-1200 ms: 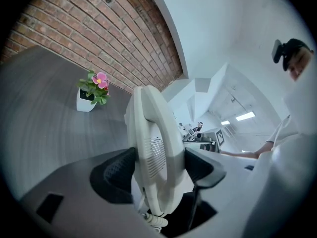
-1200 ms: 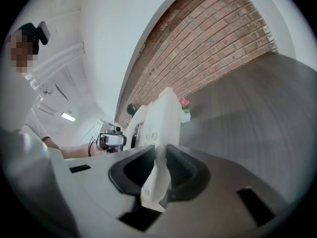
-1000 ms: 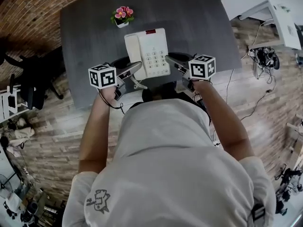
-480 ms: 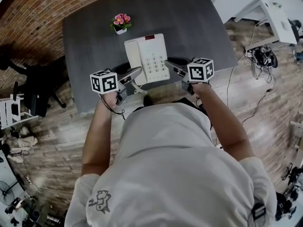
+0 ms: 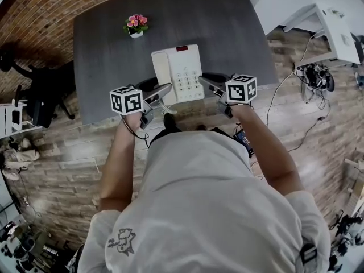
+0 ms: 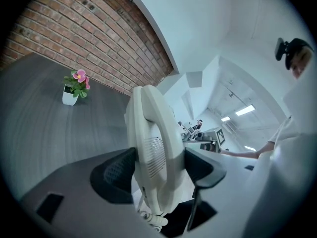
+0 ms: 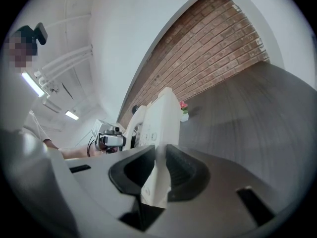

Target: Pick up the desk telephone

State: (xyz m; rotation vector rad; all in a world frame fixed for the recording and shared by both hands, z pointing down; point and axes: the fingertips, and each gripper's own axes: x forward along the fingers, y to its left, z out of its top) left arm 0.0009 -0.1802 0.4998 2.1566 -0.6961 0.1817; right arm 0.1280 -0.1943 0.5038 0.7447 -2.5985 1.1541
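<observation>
Looking down in the head view, the desk telephone (image 5: 177, 73) is over the near edge of the dark desk (image 5: 102, 61). The left gripper (image 5: 161, 91) is at its 8 o'clock and the right gripper (image 5: 208, 82) at its 4 o'clock. A potted flower (image 5: 135, 26) stands at 11 o'clock, well apart. In the left gripper view, wide-spread jaws clamp the telephone's thick handset side. In the right gripper view, jaws only narrowly apart pinch its thin edge.

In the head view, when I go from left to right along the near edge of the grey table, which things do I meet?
Left tool → desk telephone → right tool.
</observation>
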